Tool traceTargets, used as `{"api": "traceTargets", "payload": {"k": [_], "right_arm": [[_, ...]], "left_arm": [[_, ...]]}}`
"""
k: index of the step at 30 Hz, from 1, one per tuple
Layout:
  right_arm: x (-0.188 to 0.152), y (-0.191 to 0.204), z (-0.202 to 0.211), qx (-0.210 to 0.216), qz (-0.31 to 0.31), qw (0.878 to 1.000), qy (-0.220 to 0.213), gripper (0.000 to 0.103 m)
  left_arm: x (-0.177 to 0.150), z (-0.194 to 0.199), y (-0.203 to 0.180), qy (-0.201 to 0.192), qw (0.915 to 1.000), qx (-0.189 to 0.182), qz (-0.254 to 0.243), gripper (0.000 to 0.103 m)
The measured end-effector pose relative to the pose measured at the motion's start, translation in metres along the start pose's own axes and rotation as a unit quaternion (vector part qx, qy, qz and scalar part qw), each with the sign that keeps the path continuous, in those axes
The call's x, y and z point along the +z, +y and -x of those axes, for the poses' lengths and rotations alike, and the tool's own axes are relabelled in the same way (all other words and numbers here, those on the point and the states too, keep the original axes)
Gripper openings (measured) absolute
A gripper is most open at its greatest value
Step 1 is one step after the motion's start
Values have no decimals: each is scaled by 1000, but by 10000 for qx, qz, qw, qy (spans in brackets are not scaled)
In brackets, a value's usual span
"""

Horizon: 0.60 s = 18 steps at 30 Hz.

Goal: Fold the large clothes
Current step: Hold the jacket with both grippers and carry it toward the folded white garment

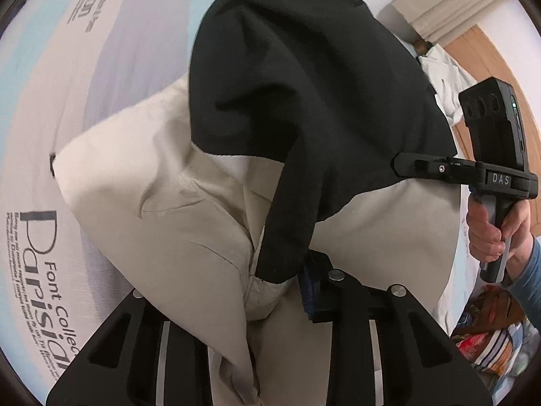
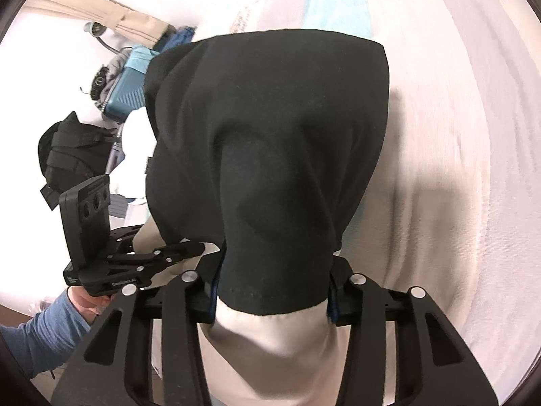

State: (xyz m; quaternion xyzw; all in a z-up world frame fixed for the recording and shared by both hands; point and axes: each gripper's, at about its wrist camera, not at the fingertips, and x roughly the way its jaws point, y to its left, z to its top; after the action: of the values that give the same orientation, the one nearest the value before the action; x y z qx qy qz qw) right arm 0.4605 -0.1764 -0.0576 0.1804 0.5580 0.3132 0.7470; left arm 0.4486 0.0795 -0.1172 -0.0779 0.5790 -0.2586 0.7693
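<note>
Down at the bottom of the left wrist view, the left gripper pinches a bunched edge of the garment, beige cloth with a black panel draped over it. One finger shows at bottom centre; the other is buried under fabric. In the right wrist view, the right gripper bites the same garment at bottom centre, blue pads on both sides of a thick gather where black meets beige.

Both hold the cloth up off the bed, so it hangs in loose billows, filling the middle of each frame. The right gripper also shows at the right edge of the left view, nipping the black edge, with the person's hand on its handle.

Judging by that, the fold is mid-carry: the garment seems doubled over once, black over beige, but nothing lies flat or squared yet. Laying down, smoothing and any further folds look still to come.

Beyond, the printed bedsheet spreads across the left of the frame. In the right view's upper left sit a blue case and a black bag.
</note>
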Motion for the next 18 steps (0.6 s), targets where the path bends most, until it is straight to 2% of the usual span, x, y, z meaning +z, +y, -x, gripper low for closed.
{"api": "traceTargets", "payload": {"k": [7, 8, 12, 18], "right_arm": [[-1, 19, 28, 63, 101, 9996, -237, 37], [0, 23, 32, 75, 128, 9995, -269, 37], [7, 37, 45, 185, 277, 9988, -357, 37], [16, 69, 75, 335, 639, 9961, -514, 36]], "left_arm": [[6, 17, -21, -132, 9997, 38, -224, 25], [-6, 28, -12, -169, 9996, 49, -238, 25], [-5, 46, -23, -374, 9989, 139, -238, 25], [-11, 92, -36, -649, 9968, 371, -276, 25]]}}
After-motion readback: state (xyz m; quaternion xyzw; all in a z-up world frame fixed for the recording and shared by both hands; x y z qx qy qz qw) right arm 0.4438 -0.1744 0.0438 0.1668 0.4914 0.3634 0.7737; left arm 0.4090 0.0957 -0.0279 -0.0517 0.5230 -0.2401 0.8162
